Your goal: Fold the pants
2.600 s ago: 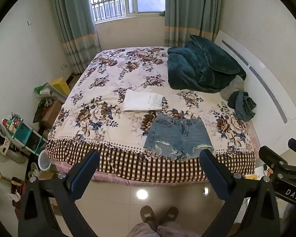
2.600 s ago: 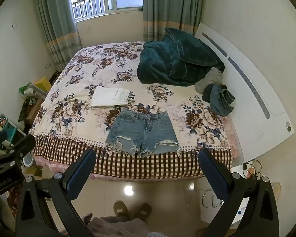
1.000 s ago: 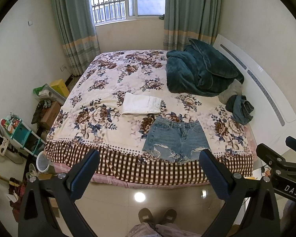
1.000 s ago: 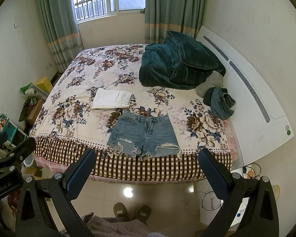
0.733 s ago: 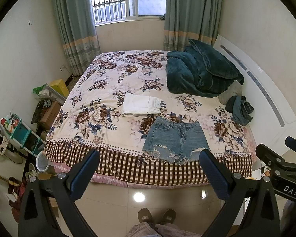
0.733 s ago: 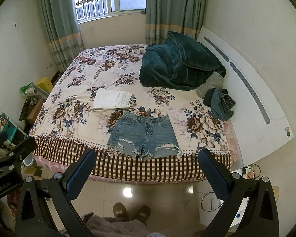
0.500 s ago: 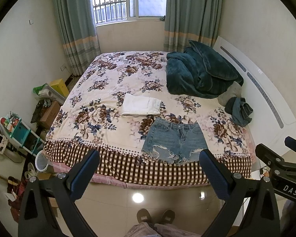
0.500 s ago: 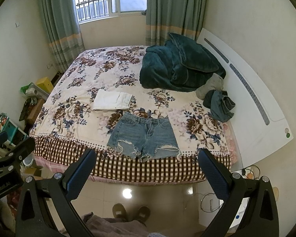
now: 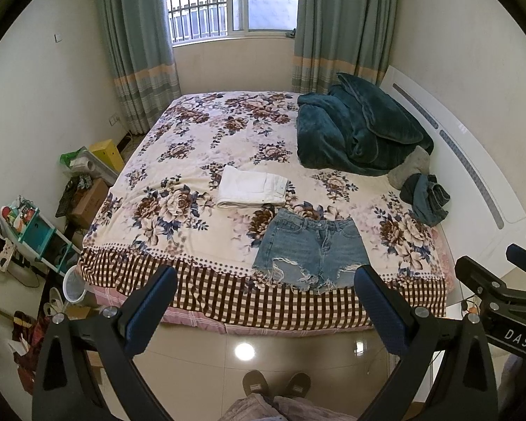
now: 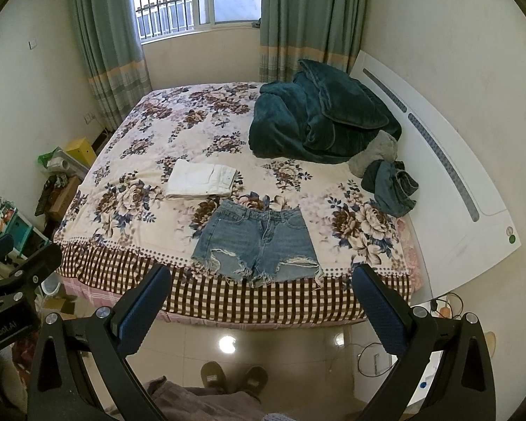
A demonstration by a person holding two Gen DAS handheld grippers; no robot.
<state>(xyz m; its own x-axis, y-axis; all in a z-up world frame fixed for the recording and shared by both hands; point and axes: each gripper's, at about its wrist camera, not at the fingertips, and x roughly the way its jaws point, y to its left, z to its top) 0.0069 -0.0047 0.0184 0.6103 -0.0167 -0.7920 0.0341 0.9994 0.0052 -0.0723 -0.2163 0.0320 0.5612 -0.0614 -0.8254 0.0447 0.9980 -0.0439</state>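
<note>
Frayed blue denim shorts point(image 9: 310, 247) lie flat near the front edge of the floral bed point(image 9: 179, 207), waistband away from me; they also show in the right wrist view point(image 10: 257, 242). A folded white garment point(image 9: 250, 191) lies just behind them to the left, also in the right wrist view point(image 10: 201, 179). My left gripper point(image 9: 264, 296) is open and empty, held above the floor well short of the bed. My right gripper point(image 10: 261, 296) is open and empty at about the same distance.
A crumpled teal blanket point(image 9: 357, 129) and a dark bundle of clothes point(image 9: 426, 198) lie at the bed's right, by the white headboard point(image 9: 473, 175). Boxes and a shelf point(image 9: 28, 224) crowd the floor at left. My slippered feet point(image 9: 275, 384) stand on glossy tiles.
Both grippers have drawn back and risen slightly, so the bed and shorts look a little farther away. Nothing on the bed has moved.
</note>
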